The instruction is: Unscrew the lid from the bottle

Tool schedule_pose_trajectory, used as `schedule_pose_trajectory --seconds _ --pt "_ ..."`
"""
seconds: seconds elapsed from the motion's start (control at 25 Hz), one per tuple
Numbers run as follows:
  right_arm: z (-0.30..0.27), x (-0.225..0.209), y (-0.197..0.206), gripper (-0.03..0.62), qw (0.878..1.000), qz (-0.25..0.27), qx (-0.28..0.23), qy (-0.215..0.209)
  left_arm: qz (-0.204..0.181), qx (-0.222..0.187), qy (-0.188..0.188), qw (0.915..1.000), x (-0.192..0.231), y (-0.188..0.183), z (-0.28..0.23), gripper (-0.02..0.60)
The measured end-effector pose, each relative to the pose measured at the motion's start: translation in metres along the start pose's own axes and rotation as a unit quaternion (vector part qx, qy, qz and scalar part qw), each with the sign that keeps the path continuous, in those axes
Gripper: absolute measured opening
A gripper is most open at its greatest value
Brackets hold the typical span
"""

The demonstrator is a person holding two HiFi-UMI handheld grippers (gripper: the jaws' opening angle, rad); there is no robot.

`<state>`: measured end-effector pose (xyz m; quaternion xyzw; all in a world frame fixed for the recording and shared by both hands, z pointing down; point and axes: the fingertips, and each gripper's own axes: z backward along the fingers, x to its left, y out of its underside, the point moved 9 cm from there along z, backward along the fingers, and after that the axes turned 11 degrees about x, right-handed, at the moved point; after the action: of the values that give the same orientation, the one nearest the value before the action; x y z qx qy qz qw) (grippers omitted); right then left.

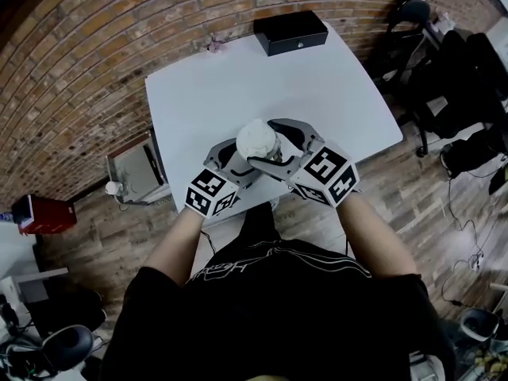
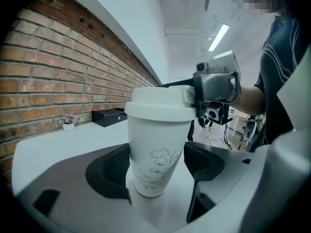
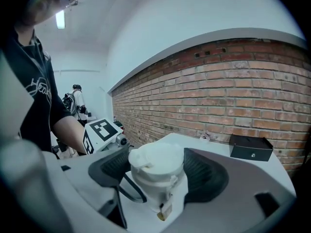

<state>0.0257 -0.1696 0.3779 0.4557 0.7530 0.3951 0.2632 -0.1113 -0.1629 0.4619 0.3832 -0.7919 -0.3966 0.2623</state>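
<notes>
A white bottle (image 2: 154, 154) with a faint flower drawing stands near the front edge of the white table (image 1: 238, 78). Its white lid (image 1: 256, 139) (image 2: 158, 106) (image 3: 155, 161) is on top. My left gripper (image 1: 238, 163) (image 2: 156, 165) is low on the bottle's body, and its dark pads lie against both sides. From the right, my right gripper (image 1: 263, 143) (image 3: 156, 168) reaches in higher up, with its pads against the lid on either side. In the left gripper view the right gripper's body (image 2: 216, 89) shows beside the lid.
A black box (image 1: 290, 32) (image 3: 250, 148) lies at the table's far edge, with a small potted plant (image 1: 214, 44) (image 2: 69, 125) to its left by the brick wall. Dark chairs (image 1: 413, 22) stand right of the table. A red box (image 1: 44, 213) sits on the floor at left.
</notes>
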Motion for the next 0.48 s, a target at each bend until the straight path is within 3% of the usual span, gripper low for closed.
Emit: schedule_pose_trajectory --seconds 0.28,0.48 --pt "0.002 -0.003 0.000 0.344 1.000 0.008 0.005 -0.012 -0.003 0.002 0.002 1.0000 -0.001 -0.001 0.001 0.365" --pt "0.001 -0.014 -0.005 0.342 0.997 0.025 0.023 -0.067 -0.001 -0.001 0.001 1.0000 0.000 -0.001 0.001 0.364"
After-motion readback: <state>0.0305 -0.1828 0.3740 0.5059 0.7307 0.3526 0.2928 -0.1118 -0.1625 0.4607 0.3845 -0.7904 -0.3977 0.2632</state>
